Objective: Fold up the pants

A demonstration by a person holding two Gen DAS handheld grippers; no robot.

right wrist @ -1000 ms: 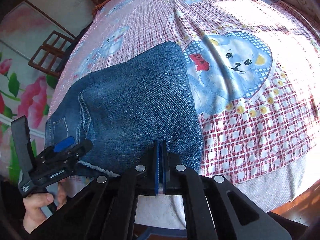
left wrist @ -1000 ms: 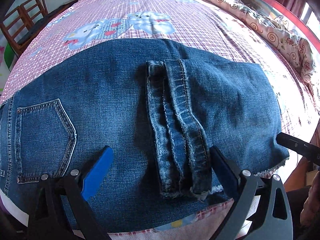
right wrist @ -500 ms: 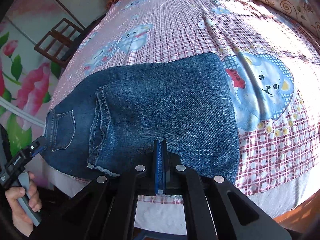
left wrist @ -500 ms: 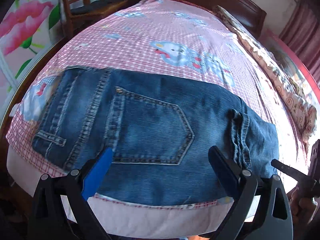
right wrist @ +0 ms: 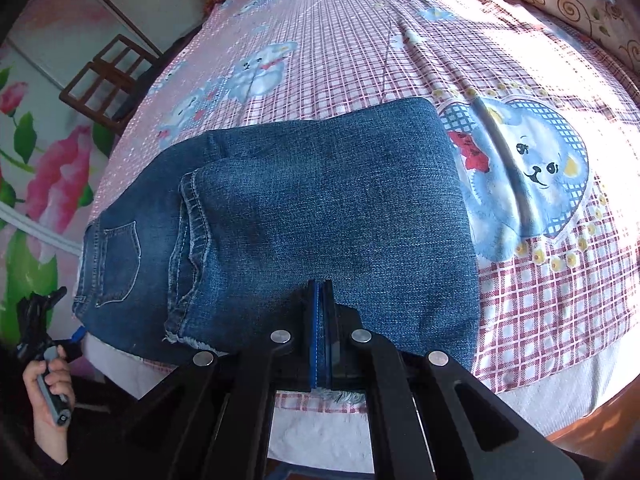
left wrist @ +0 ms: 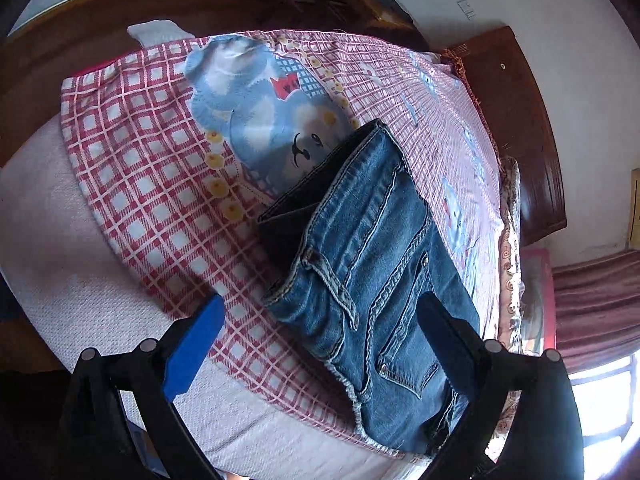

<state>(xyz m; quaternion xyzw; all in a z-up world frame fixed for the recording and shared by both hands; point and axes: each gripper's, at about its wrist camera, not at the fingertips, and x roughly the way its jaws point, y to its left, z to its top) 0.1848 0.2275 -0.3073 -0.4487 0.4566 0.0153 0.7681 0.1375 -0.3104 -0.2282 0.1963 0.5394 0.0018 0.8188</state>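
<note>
Pants: a pair of blue jeans [right wrist: 320,216] is being shown lying folded on the bed, near its front edge, with the legs doubled back over the seat so that the hems are resting beside a back pocket [right wrist: 118,264].
Pants, left wrist view: the same jeans [left wrist: 372,264] are being seen end-on from the waistband, with the waist edge lifted slightly and the dark inside showing.
Bedspread: a pink checked bedspread [right wrist: 360,40] printed with blue bears is being lain on by the jeans; one large bear [right wrist: 532,172] is being shown just beside the folded end.
Right gripper: the right gripper [right wrist: 320,296] is being held at the near edge of the jeans, its blue pads pressed together; whether any denim is being pinched between them cannot be told.
Left gripper: the left gripper [left wrist: 320,320] is being held over the waist end with its jaws standing wide apart and nothing between the pads.
Left hand: the left hand [right wrist: 50,380] is being seen at the lower left of the right wrist view, wrapped round the gripper's handle.
Surroundings: a wooden chair [right wrist: 108,80] and a flowered wall [right wrist: 52,172] are being shown beyond the bed.
</note>
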